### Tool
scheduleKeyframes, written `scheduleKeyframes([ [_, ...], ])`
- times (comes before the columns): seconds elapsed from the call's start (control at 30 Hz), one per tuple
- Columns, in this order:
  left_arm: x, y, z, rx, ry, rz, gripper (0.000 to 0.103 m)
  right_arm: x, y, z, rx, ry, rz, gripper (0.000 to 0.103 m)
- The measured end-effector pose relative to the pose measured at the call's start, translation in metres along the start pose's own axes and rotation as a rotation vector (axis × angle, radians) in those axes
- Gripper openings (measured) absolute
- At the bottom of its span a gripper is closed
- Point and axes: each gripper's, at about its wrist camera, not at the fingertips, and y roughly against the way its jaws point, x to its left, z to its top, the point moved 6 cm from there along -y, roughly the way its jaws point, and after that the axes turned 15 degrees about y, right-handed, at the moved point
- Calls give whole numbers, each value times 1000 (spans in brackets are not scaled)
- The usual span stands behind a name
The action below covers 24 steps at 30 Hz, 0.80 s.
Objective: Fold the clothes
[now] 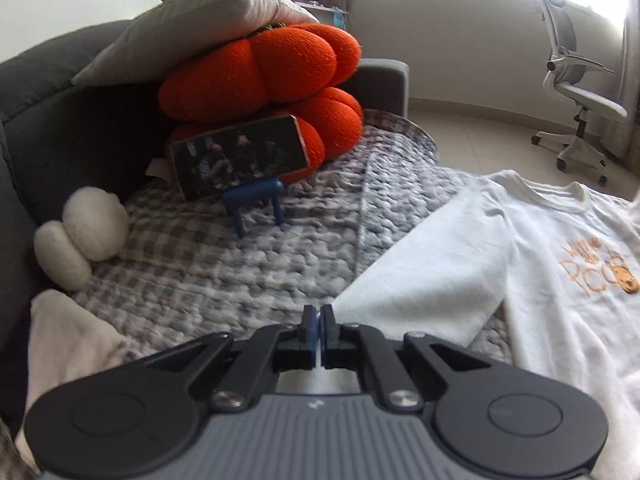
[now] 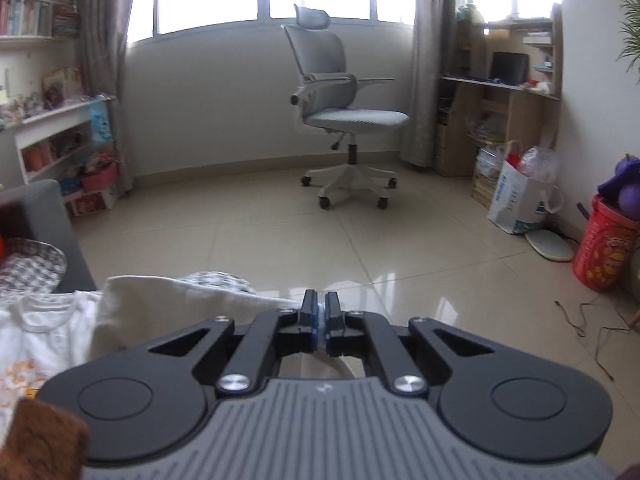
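A white T-shirt (image 1: pixel 552 264) with an orange print lies face up on a checkered blanket (image 1: pixel 240 264) on the sofa. Its left sleeve (image 1: pixel 432 272) is spread out, and my left gripper (image 1: pixel 319 312) is shut at that sleeve's cuff edge; whether it pinches the cloth is hidden. My right gripper (image 2: pixel 320 304) is shut, with the shirt's other sleeve (image 2: pixel 172 304) folded over just to its left and cloth under the jaws. The shirt's neckline (image 2: pixel 40 320) shows at the lower left of the right wrist view.
A phone (image 1: pixel 240 156) on a blue stand leans on orange pumpkin cushions (image 1: pixel 264 76) under a grey pillow (image 1: pixel 180 36). A white plush (image 1: pixel 84 236) sits by the sofa back. An office chair (image 2: pixel 340 112), desk shelves (image 2: pixel 500 108), bags (image 2: pixel 520 196) and a tiled floor (image 2: pixel 280 240) lie beyond.
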Motion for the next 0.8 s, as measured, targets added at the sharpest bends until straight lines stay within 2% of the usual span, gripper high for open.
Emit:
scheduleKeyframes([
  [0.17, 24, -26, 35, -29, -15, 89, 1, -18, -50, -23, 126, 7, -76, 2],
  [0.27, 34, -43, 54, -54, -60, 169, 0, -20, -63, -31, 142, -22, -91, 2],
  [0.37, 39, -53, 59, -34, -60, 170, 0, -24, -69, -33, 146, -56, -124, 2],
  [0.5, 29, -51, 39, 17, -8, 71, 2, -20, -79, -39, 183, -39, -181, 5],
  [0.53, 24, -49, 31, 31, 4, 40, 3, -19, -78, -40, 182, -48, -175, 8],
  [0.57, 18, -47, 22, 53, 19, 6, 4, -17, -77, -41, 176, -62, -163, 17],
  [0.6, 12, -45, 13, 76, 35, -28, 5, -13, -75, -43, 172, -67, -142, 17],
  [0.63, 5, -42, 3, 102, 50, -64, 5, -7, -71, -44, 168, -63, -113, 19],
  [0.7, -10, -31, -14, 147, 75, -137, 9, 7, -61, -45, 161, -57, -51, 34],
  [0.77, -30, -16, -32, 185, 80, -228, 20, 35, -40, -47, 139, -19, 95, 41],
  [0.8, -40, -6, -41, 197, 74, -266, 30, 50, -27, -48, 126, 3, 174, 44],
])
